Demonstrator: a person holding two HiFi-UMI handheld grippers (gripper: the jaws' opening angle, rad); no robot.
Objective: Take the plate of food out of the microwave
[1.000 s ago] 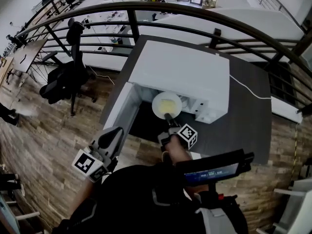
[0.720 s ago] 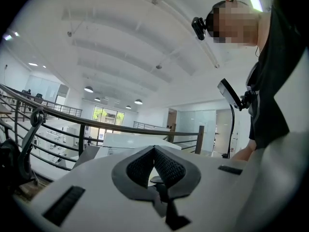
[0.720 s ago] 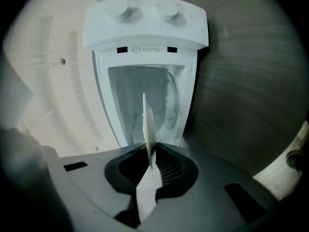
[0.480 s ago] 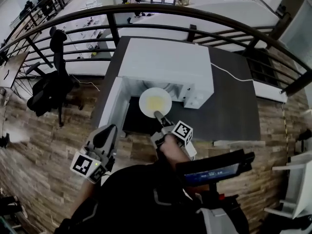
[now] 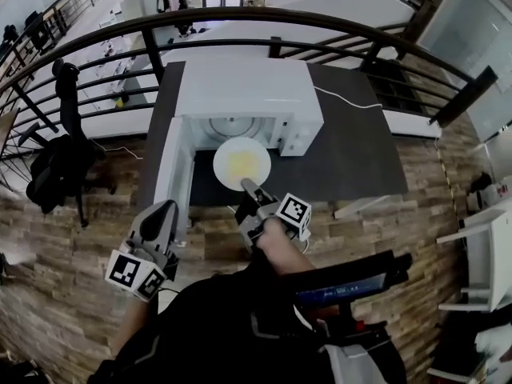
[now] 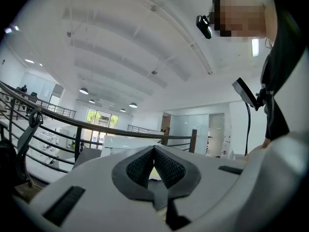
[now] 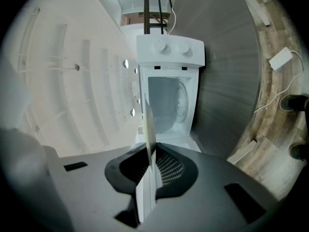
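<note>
A white plate (image 5: 242, 161) with yellow food hangs just in front of the open white microwave (image 5: 240, 94), over the dark table (image 5: 352, 150). My right gripper (image 5: 246, 186) is shut on the plate's near rim. In the right gripper view the plate (image 7: 148, 124) shows edge-on between the pads, with the microwave (image 7: 170, 57) behind it, its cavity holding only the glass turntable (image 7: 181, 100). The microwave door (image 5: 172, 178) stands open to the left. My left gripper (image 5: 160, 213) is low at the left, away from the microwave, shut on nothing; its jaws (image 6: 154, 151) meet at the tip.
A dark metal railing (image 5: 240, 14) curves behind the table. A white cable (image 5: 344, 101) runs from the microwave across the tabletop to the right. An office chair (image 5: 56, 162) stands on the wood floor at the left. A white adapter with cord (image 7: 281, 58) lies on the floor.
The right gripper has drawn the plate out of the microwave's mouth toward me; it now hangs in front of the opening. The left gripper stays low at the left.
</note>
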